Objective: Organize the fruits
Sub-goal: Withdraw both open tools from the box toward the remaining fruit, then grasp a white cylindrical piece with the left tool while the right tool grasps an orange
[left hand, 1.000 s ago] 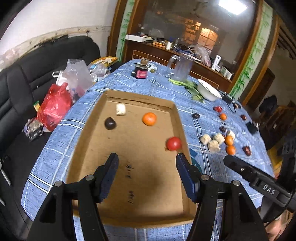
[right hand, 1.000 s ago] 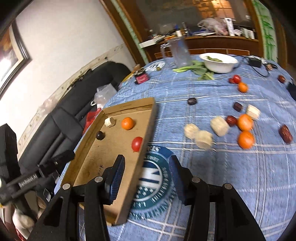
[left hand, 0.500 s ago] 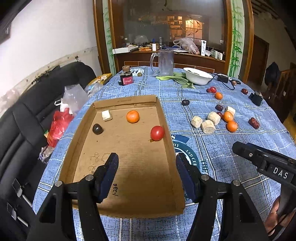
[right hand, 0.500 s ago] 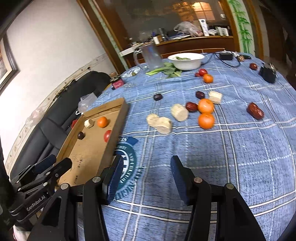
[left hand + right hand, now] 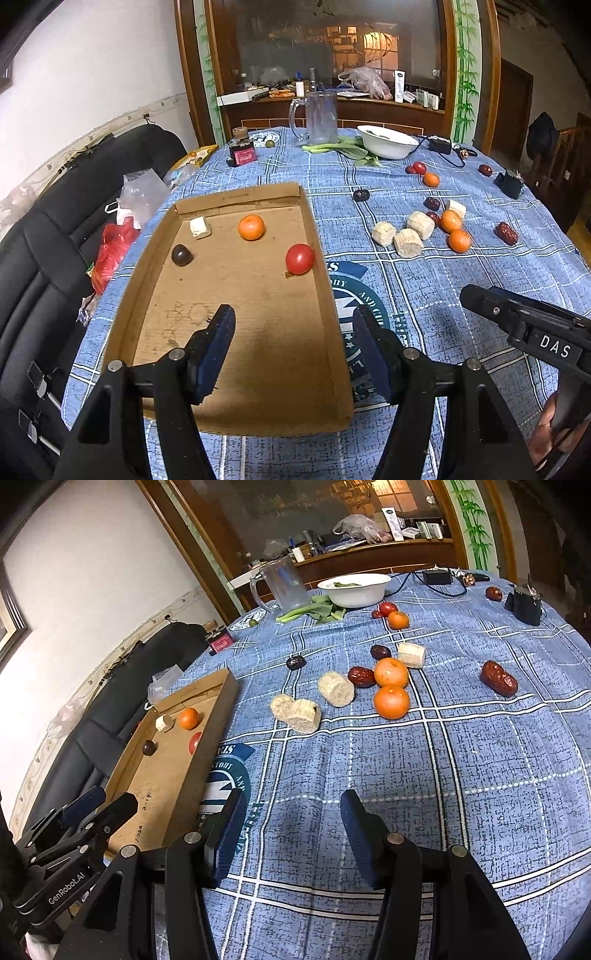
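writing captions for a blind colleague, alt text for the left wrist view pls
The open left gripper hovers over a cardboard tray holding a tomato, a tangerine, a dark fruit and a pale chunk. More fruit lies scattered on the blue checked tablecloth to the right.

The cardboard tray (image 5: 325, 295) lies at the frame's left on the table (image 5: 443, 295), holding a tomato (image 5: 299, 259) and tangerine (image 5: 251, 227); loose fruits (image 5: 459, 240) sit upper right.
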`<state>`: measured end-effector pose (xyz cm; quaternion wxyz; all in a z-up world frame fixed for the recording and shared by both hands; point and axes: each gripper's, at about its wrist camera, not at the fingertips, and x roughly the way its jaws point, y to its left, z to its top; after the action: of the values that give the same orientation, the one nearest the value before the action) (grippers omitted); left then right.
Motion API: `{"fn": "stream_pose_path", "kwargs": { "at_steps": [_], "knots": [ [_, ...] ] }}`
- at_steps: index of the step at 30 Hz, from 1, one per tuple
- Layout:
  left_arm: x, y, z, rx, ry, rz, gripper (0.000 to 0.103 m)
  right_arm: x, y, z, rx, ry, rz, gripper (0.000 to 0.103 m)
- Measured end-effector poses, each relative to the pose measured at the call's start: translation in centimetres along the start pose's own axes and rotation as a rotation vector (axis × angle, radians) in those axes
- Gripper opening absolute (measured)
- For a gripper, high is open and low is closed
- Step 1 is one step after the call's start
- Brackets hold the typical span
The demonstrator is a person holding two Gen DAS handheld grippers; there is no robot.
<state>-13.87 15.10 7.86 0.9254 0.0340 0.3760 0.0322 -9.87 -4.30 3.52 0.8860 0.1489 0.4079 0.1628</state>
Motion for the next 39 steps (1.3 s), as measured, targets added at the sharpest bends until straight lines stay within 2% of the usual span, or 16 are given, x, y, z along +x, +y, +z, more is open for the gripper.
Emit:
{"fn": "stream_pose_path", "kwargs": {
  "at_steps": [10, 16, 20, 23, 32, 39],
  "knots": [
    [2.5, -1.3, 0.9, 0.004, 0.057, -0.043, 0.066, 0.3, -3.6, 1.0, 0.048, 0.009, -0.033, 0.058],
    [4.2, -2.8, 2.4, 0.015, 0.077, -0.102, 0.066, -0.5, -7.4, 2.4, 0.087, 0.000, -0.090, 0.058],
    [5.7, -4.4, 3.3, 0.019, 0.115, -0.187, 0.066, -0.6, -9.9, 3.4, 0.120, 0.005, -0.126, 0.058],
    [7.0, -5.6, 3.8, 0.029, 0.135, -0.213, 0.065, -0.7, -11.2, 4.2, 0.133, 0.009, -0.150, 0.058],
    [11.5, -8.1, 5.9, 0.017, 0.178, -0.266, 0.065, 2.5, -10.4, 6.7, 0.089, 0.053, -0.127, 0.058],
    [12.8, -9.0, 6.3, 0.009, 0.182, -0.309, 0.064, 5.4, -9.5, 8.0, 0.032, 0.082, -0.115, 0.058]
  ]
}}
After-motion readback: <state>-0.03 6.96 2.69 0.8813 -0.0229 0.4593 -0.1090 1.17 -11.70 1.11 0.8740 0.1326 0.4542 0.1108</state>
